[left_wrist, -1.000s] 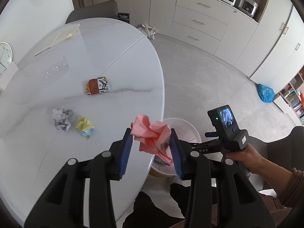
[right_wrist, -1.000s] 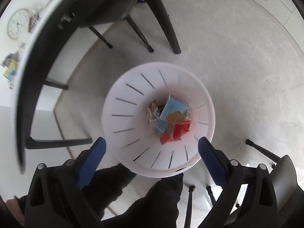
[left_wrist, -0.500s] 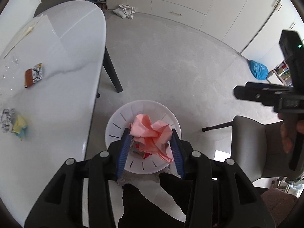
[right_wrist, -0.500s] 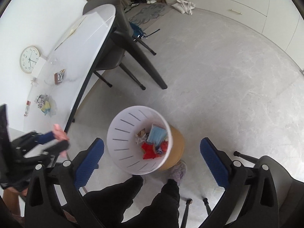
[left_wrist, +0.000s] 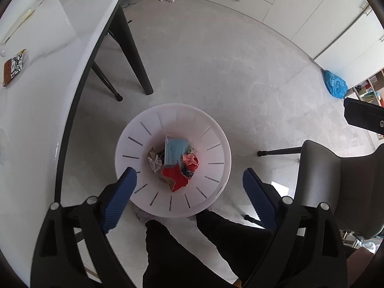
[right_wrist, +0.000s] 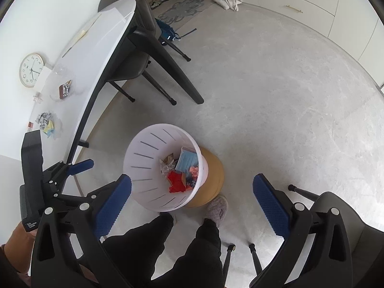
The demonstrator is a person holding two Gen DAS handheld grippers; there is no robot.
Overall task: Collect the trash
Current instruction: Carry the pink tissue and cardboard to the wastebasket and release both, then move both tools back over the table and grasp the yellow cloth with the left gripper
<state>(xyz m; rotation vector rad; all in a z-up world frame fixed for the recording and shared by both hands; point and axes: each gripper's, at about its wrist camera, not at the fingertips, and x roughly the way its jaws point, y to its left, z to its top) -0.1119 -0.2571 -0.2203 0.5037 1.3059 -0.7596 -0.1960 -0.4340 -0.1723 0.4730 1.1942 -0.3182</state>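
Note:
My left gripper [left_wrist: 189, 192] hangs over the white slotted bin [left_wrist: 134, 129], its jaws opening wide with nothing between them. The crumpled pink paper [left_wrist: 190, 162] lies inside the bin beside a blue mask [left_wrist: 176, 151] and a red wrapper [left_wrist: 174, 180]. Higher up and pointing down, my right gripper [right_wrist: 192, 206] is open and empty above the bin [right_wrist: 144, 144]. On the white table [right_wrist: 96, 55] lie a brown snack wrapper [right_wrist: 65, 89], a grey paper ball [right_wrist: 44, 117] and a yellow paper ball [right_wrist: 49, 126].
The bin rests on a round brown stool [right_wrist: 213, 175] beside the table's dark legs [left_wrist: 134, 55]. The person's dark-trousered legs [right_wrist: 168, 240] and a grey slipper [right_wrist: 218, 207] stand just below it. A grey chair [left_wrist: 336, 180] is at the right, and a clock [right_wrist: 31, 70] leans behind the table.
The left gripper swung from beside the table to over the bin, sank, and opened; the pink paper dropped into the bin. The right gripper rose away from the bin.

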